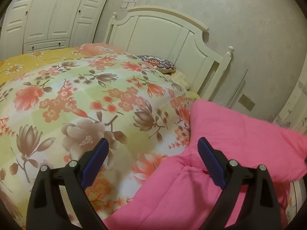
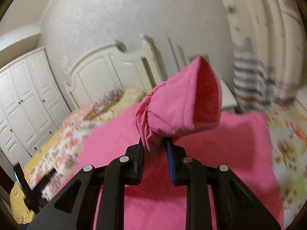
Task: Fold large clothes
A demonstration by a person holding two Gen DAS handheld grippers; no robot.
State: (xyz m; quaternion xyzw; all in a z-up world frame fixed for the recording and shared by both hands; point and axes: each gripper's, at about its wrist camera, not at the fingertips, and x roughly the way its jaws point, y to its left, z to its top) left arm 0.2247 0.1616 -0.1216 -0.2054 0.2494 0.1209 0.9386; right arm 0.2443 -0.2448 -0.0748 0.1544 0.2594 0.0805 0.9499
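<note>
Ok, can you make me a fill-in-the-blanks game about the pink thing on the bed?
1. The right gripper is shut on a bunched end of the ____ garment.
2. The left gripper has its jaws ____, with nothing pinched.
3. The bedspread is printed with ____.
4. The headboard is coloured ____.

Missing words: pink; open; flowers; white

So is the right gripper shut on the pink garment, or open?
Shut on it: the right gripper pinches a bunched cuff of the pink garment, lifted off the bed.
</note>
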